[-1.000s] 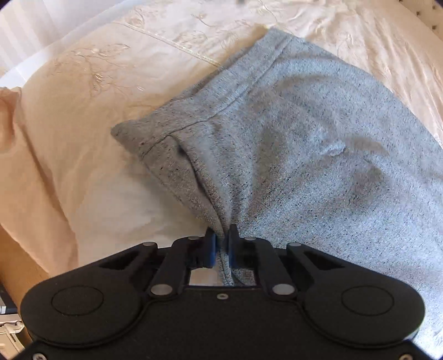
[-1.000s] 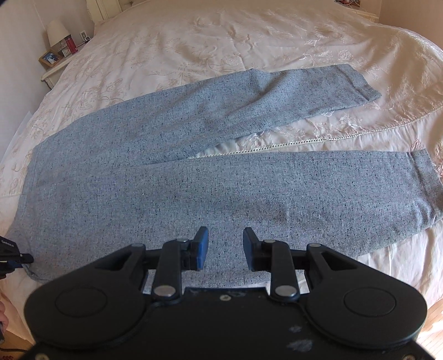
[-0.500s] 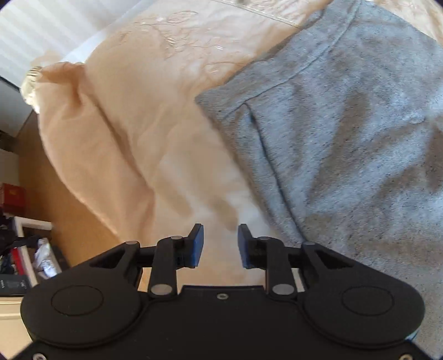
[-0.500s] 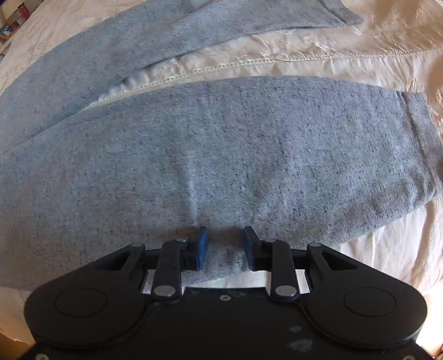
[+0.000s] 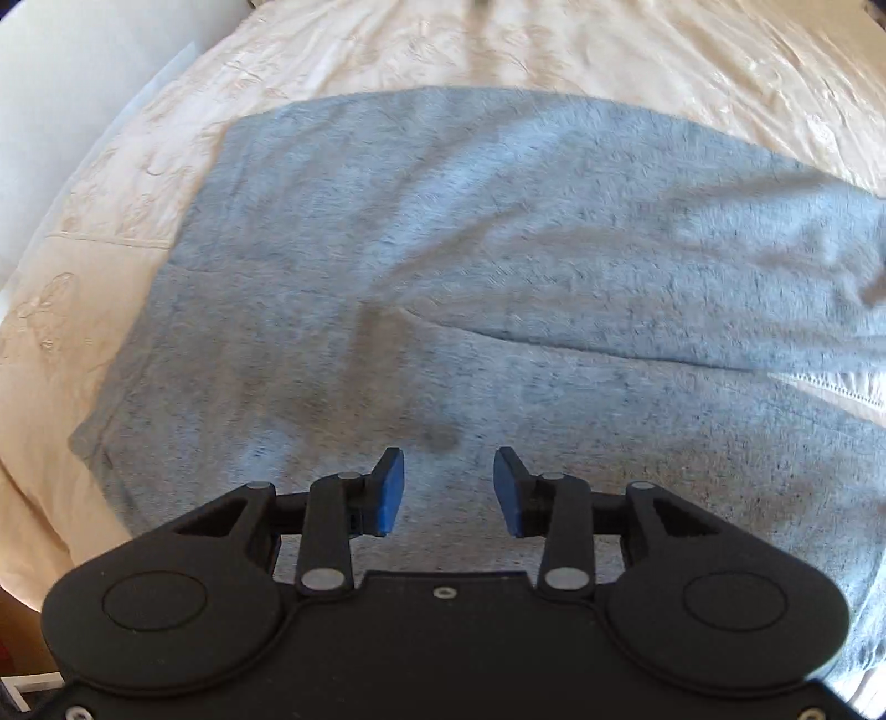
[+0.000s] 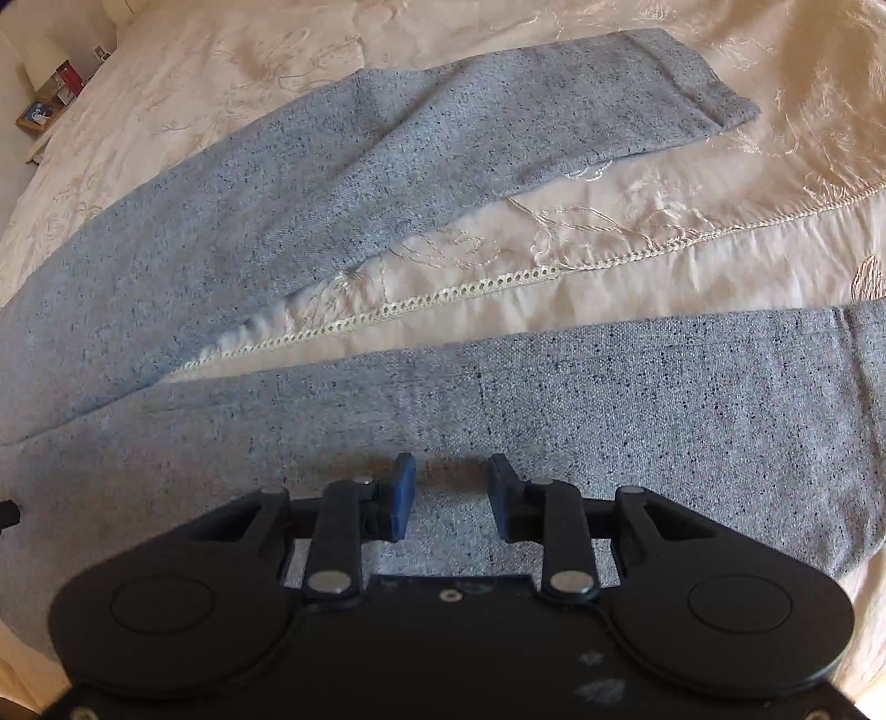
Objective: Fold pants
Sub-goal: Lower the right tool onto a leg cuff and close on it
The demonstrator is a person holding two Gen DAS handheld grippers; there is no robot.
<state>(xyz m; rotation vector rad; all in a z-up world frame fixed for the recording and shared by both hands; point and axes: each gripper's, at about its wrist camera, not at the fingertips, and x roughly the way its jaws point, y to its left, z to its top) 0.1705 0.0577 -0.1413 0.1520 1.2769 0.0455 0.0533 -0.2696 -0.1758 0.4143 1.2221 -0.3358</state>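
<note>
Left wrist view shows the gray pants (image 5: 443, 266) lying flat on a cream bedspread (image 5: 554, 50). Bare bedspread shows past the top of the pants and along the left side, so there is open room there. The left edge of the pants runs down toward a corner at the lower left. The left claw (image 5: 448, 490) is over the wide top part of the pants, and gray cloth fills the space in front of it and under it. Its two blue pads (image 5: 390, 490) stand far apart and hold nothing.

Right wrist view shows the two legs spread apart like a V, with a strip of bedspread (image 6: 609, 266) and a lace seam (image 6: 443, 293) between them. The far leg (image 6: 387, 144) ends near the top right. The near leg (image 6: 609, 387) runs across, just in front of the right claw (image 6: 446, 495). More bedspread lies past the near leg's end on the right. This claw is also wide open and grips nothing. Whether its tips touch the cloth cannot be told. A small table (image 6: 41, 119) with a picture frame stands at the far left.
</note>
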